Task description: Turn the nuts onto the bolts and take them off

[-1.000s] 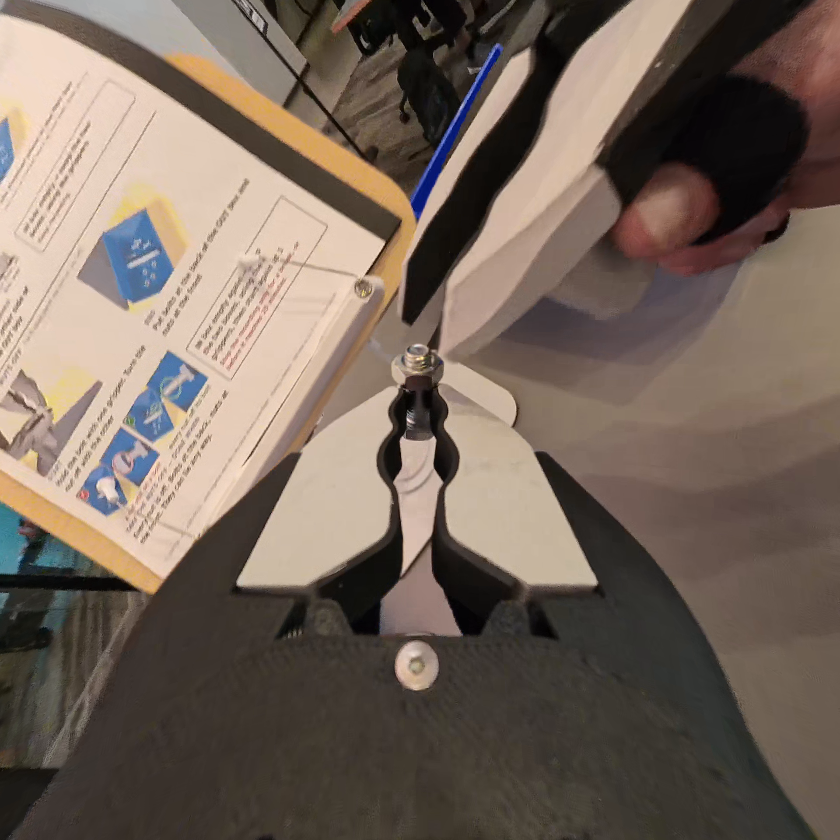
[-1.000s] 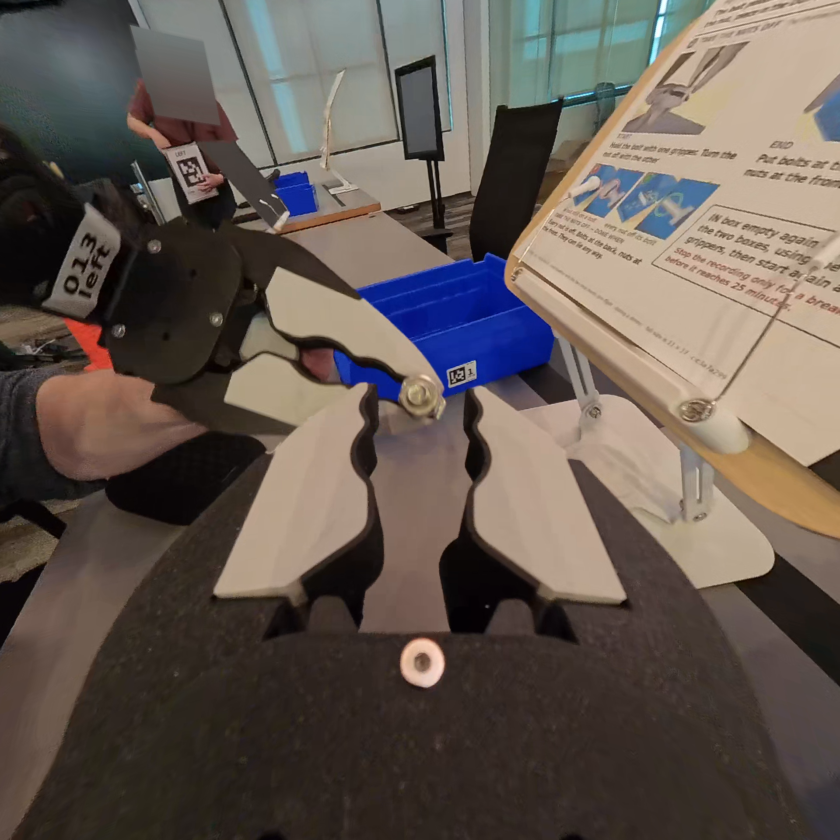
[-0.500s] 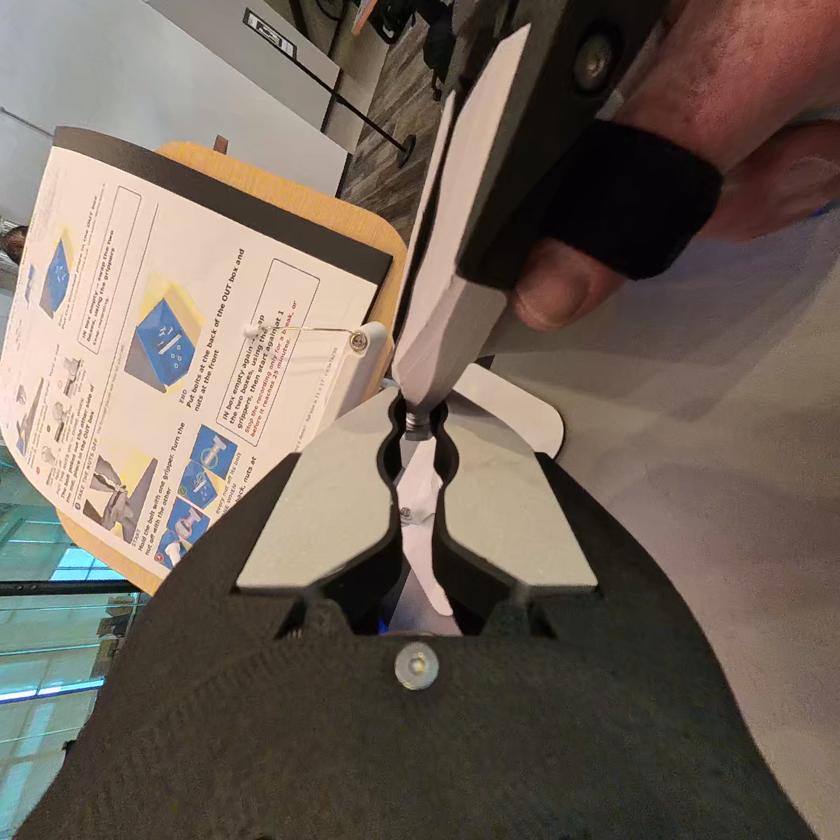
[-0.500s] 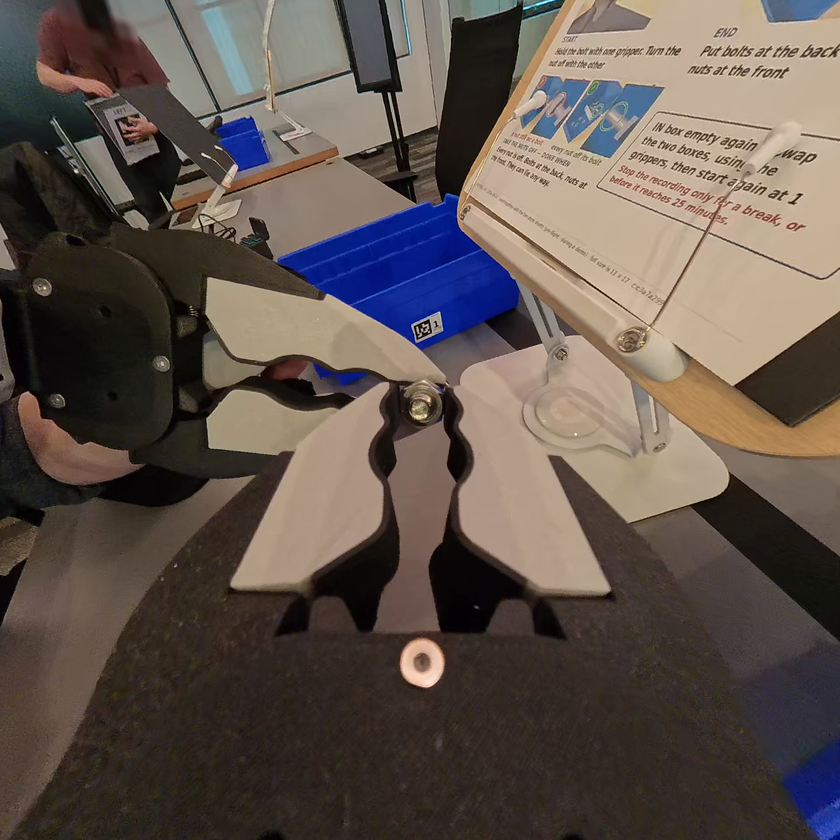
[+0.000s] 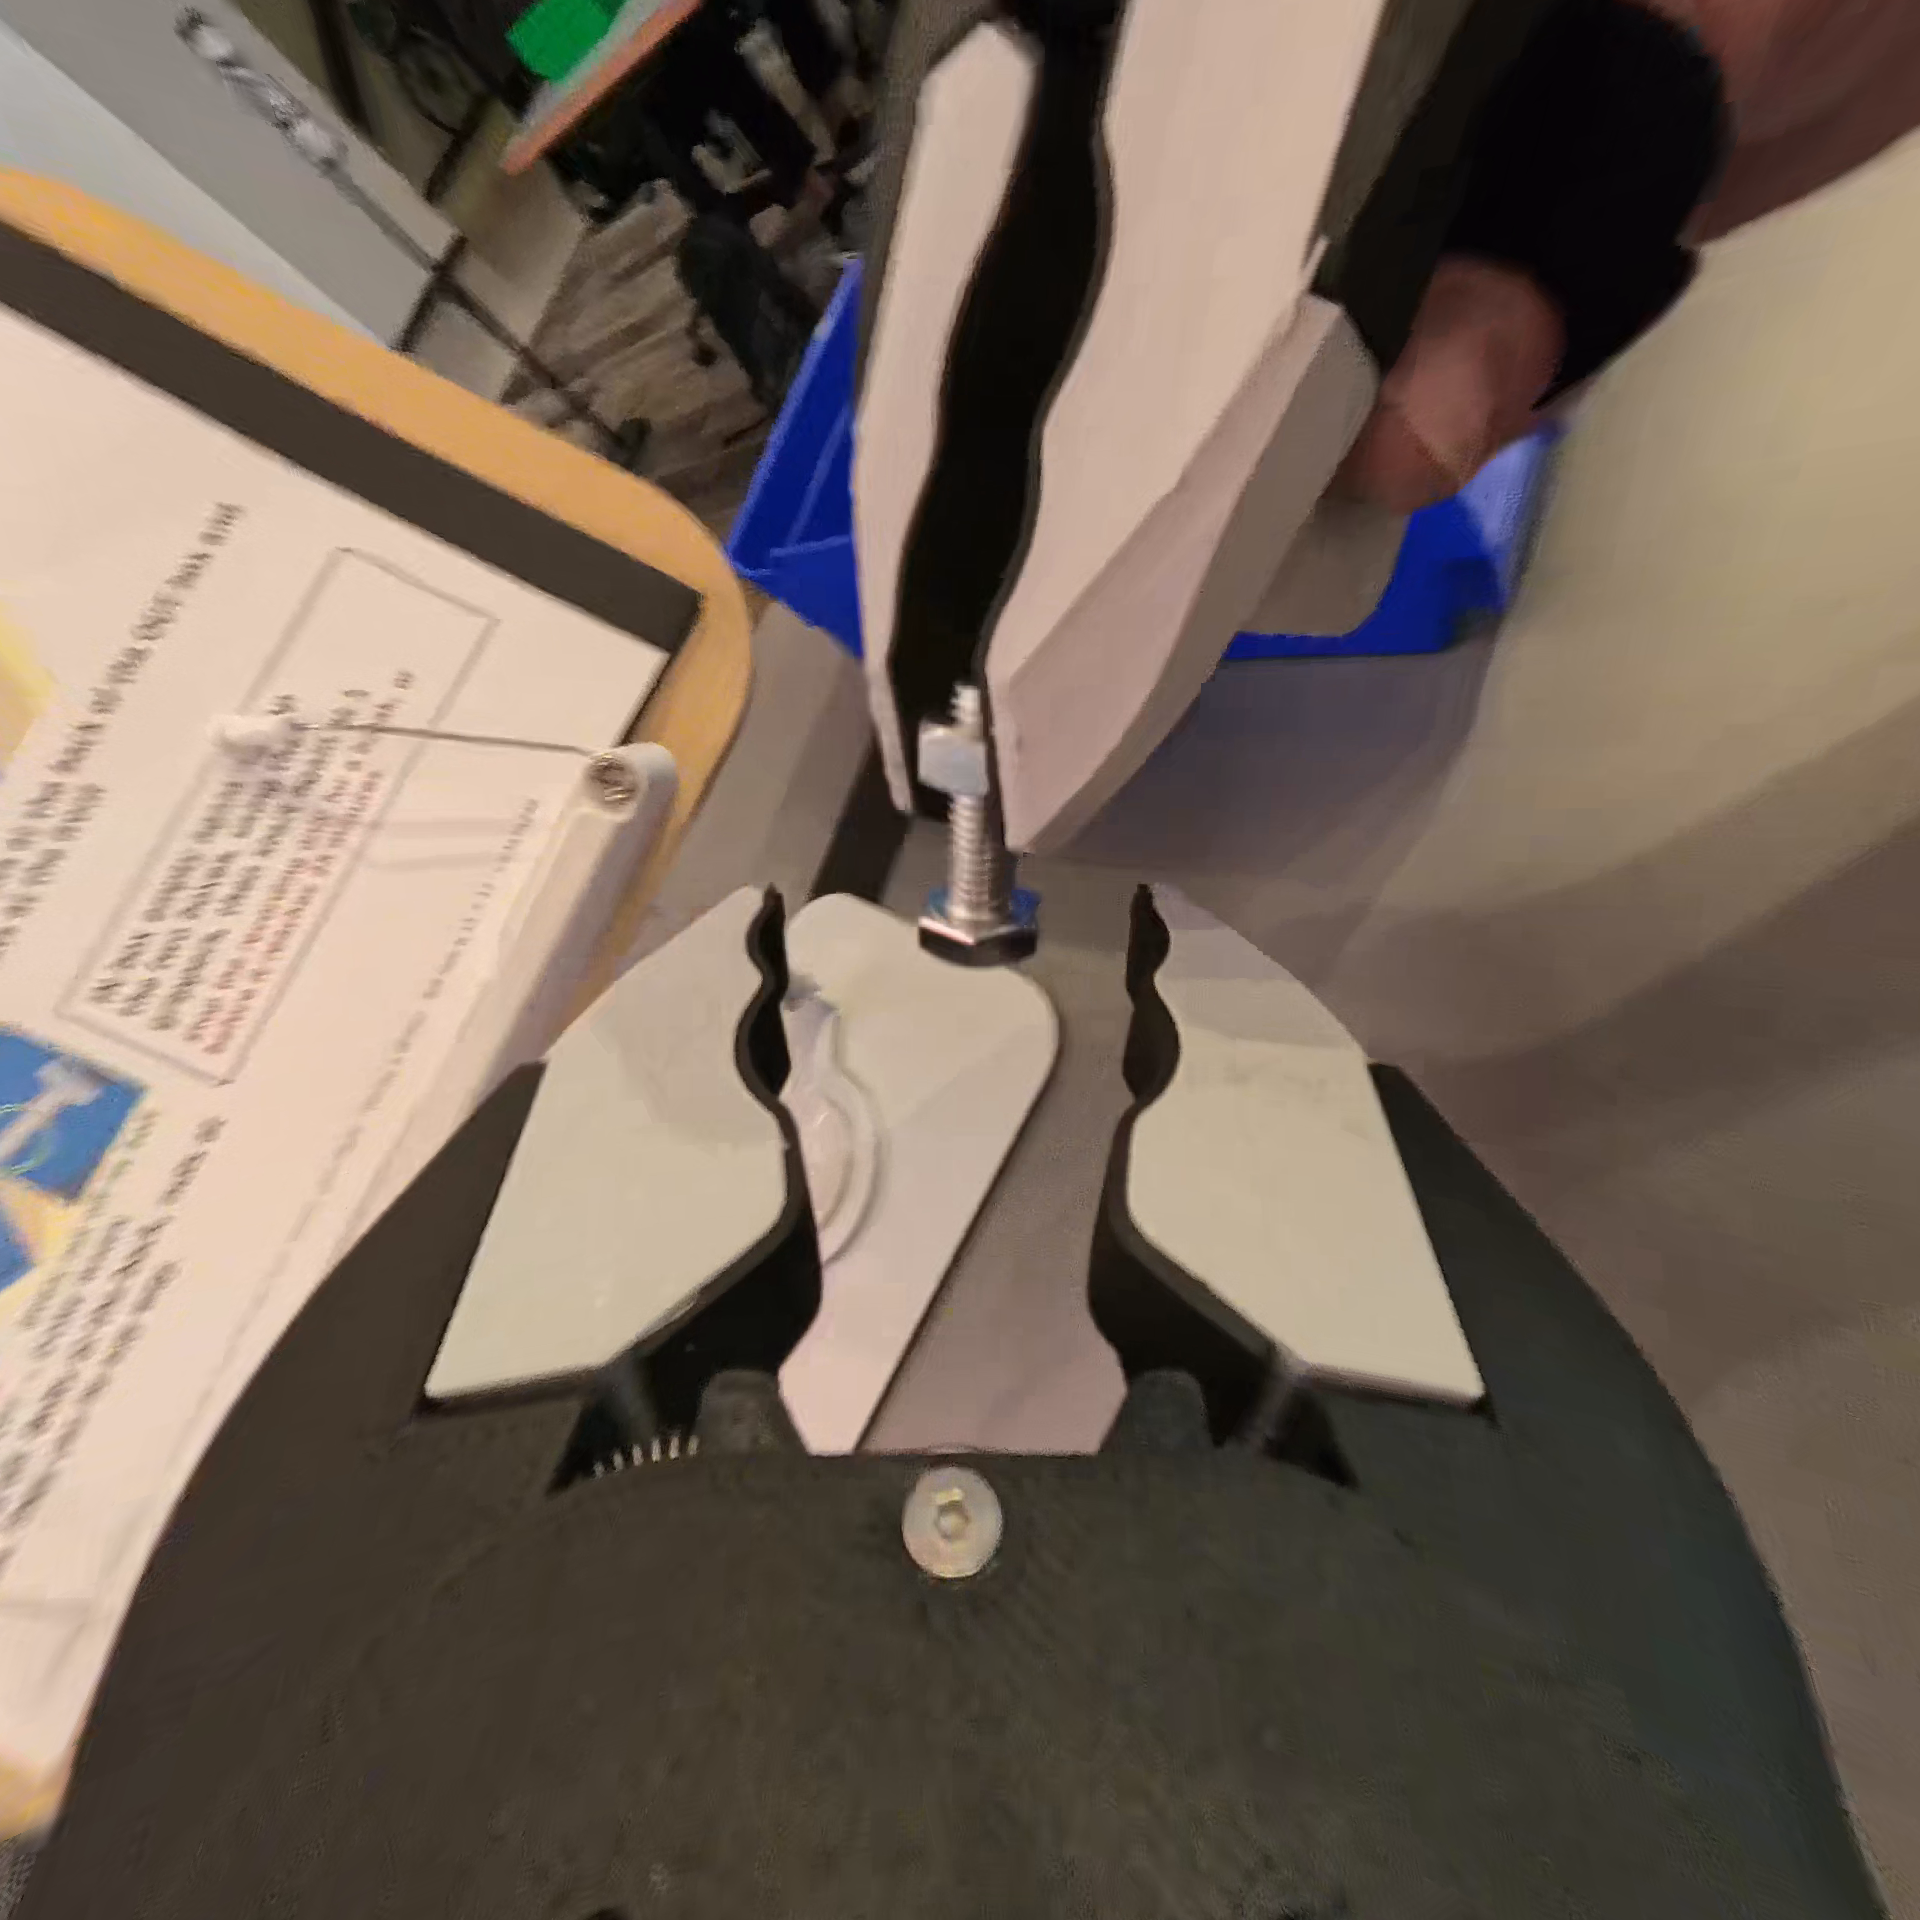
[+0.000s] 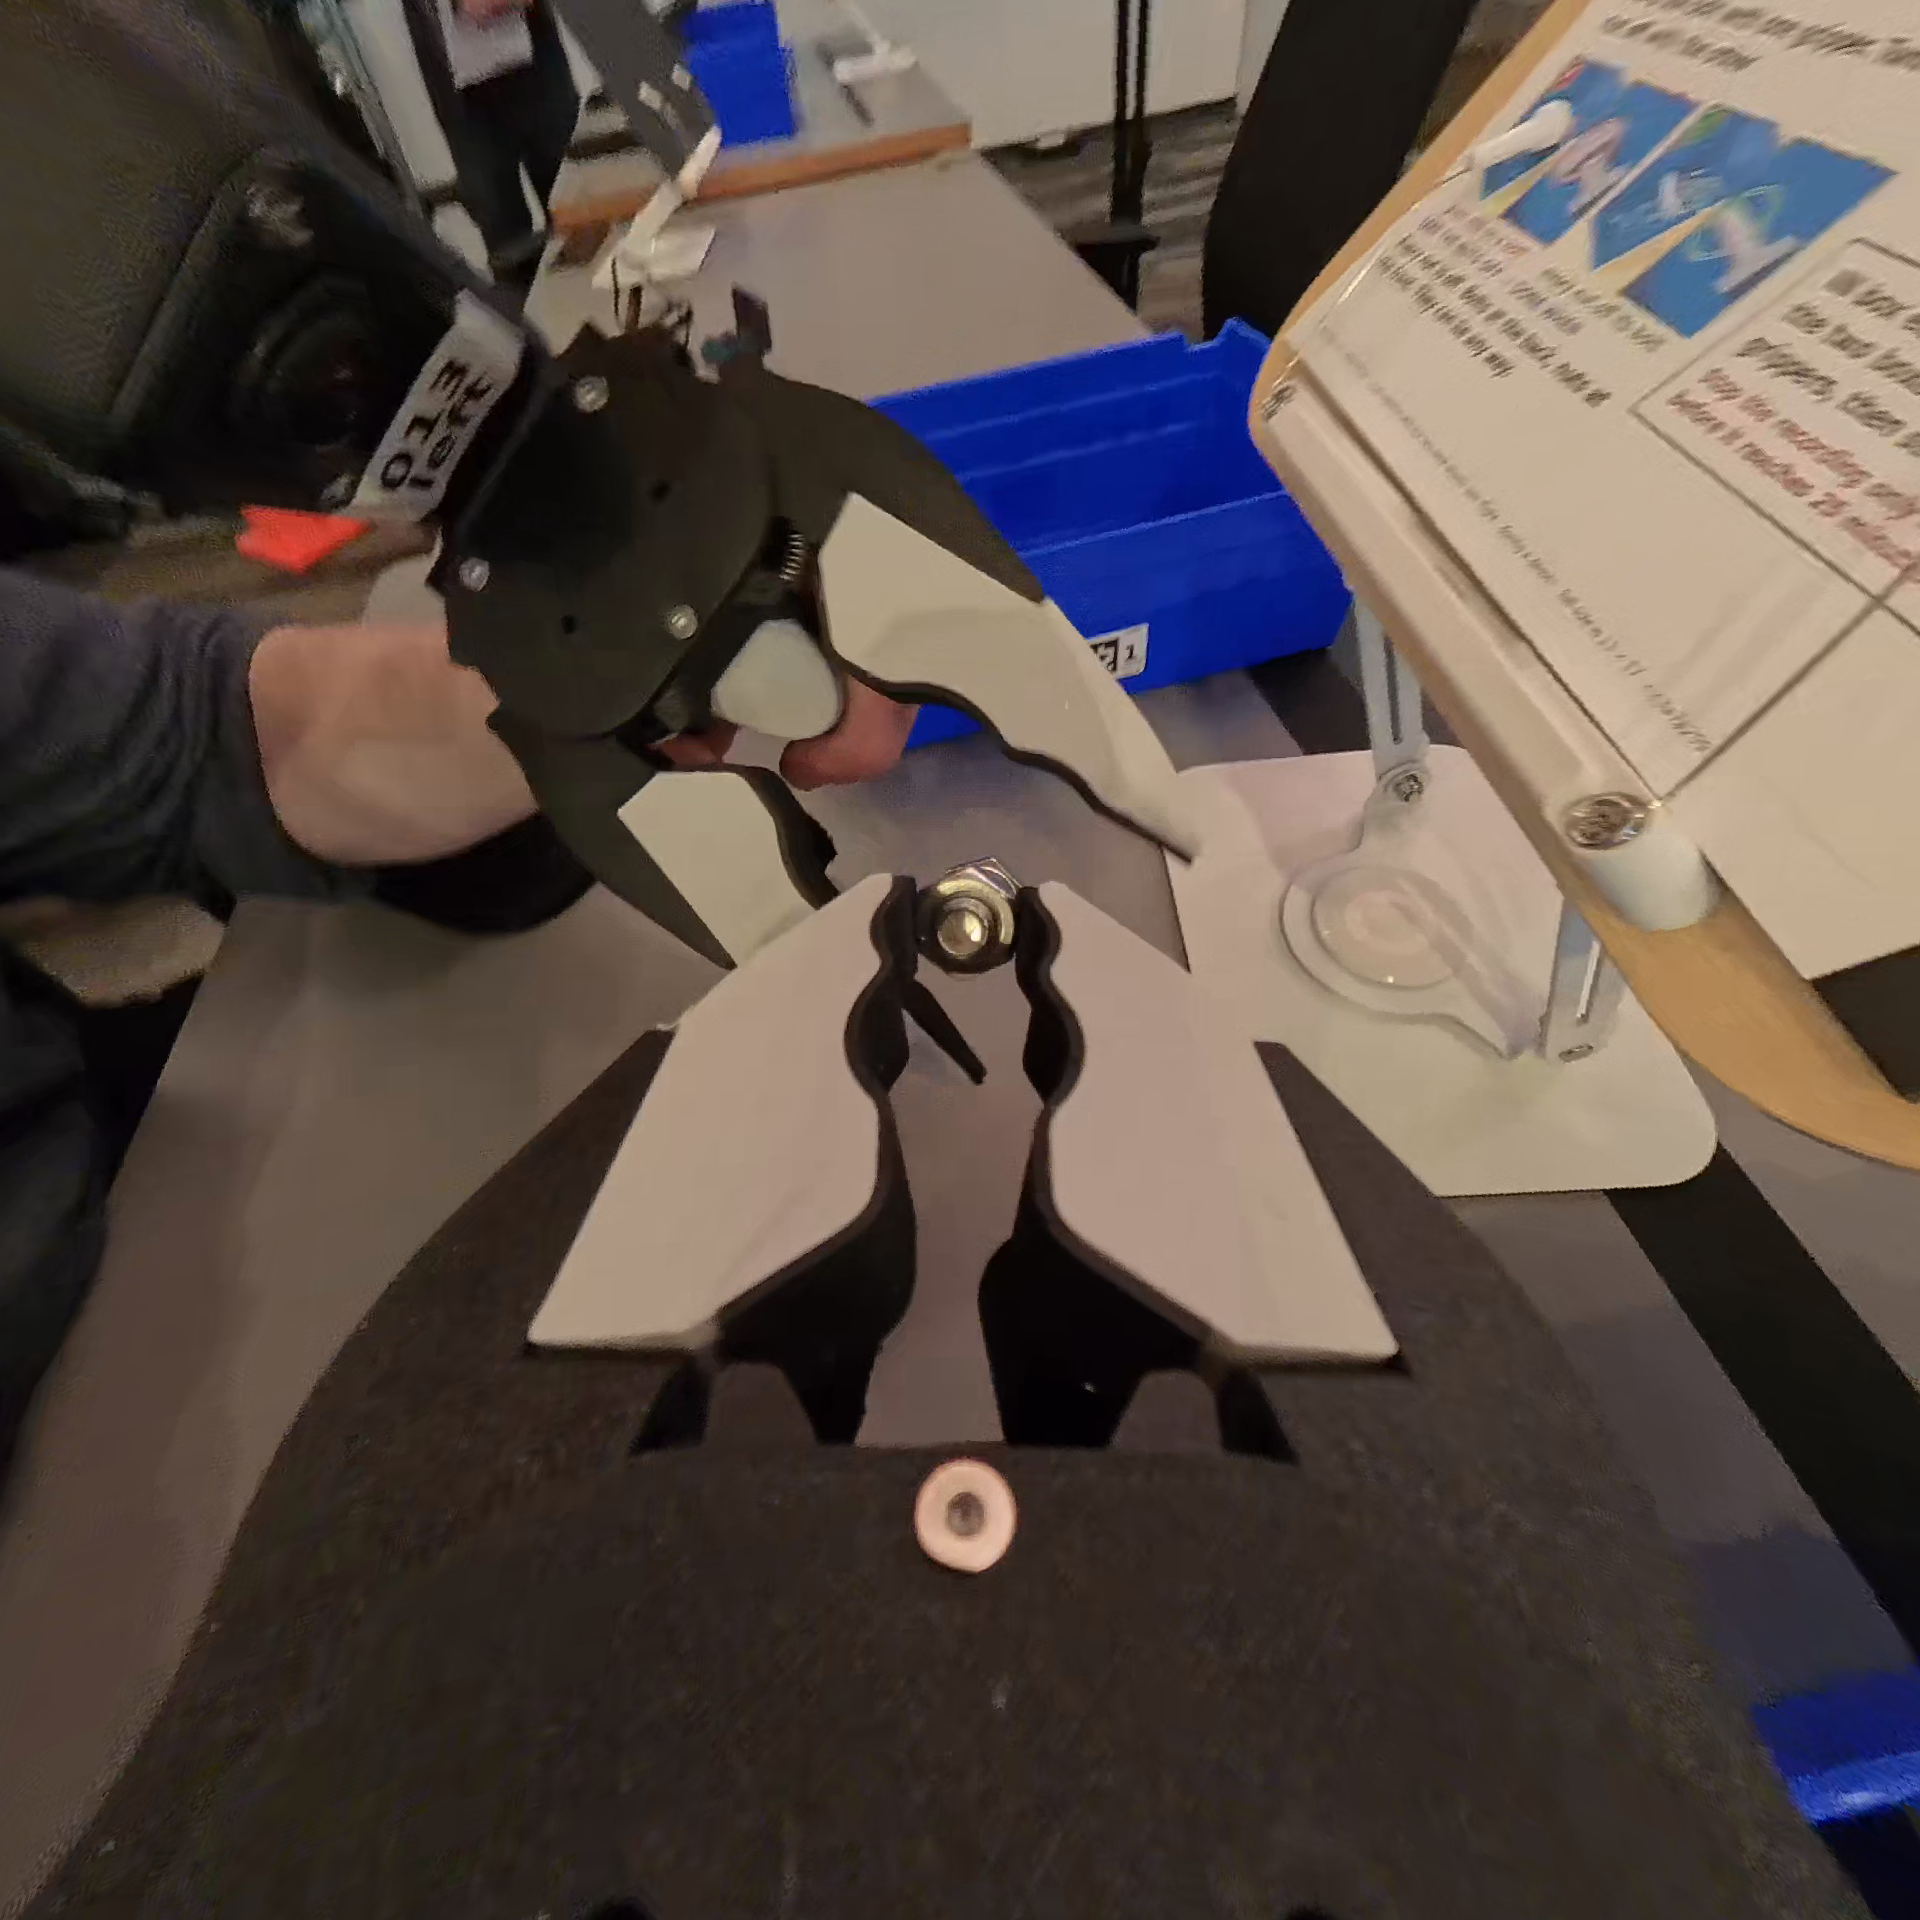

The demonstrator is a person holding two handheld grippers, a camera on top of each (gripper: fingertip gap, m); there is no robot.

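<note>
Right claw: pinched tight on the nut, near the tip end of the bolt. The bolt hangs down from it with its flat head at the bottom.
Left claw: wide apart and holding nothing. Its 2 fingers sit on each side of the bolt head, not touching it.
Where the bolt is: up in the air above the grey table, between the 2 claws.
Blue bin: on the table behind the claws, well apart from the bolt.
Paper stand: next to the claws, holding up a sheet with pictures.
Step now: I think this is the gap between 2 twists. The left claw has no hold, so it looks like it is getting set for a new grip.
Next move: the left claw should close on the bolt head and hold it straight. Then 1 claw can turn. I cannot tell if the nut is going on or coming off.
</note>
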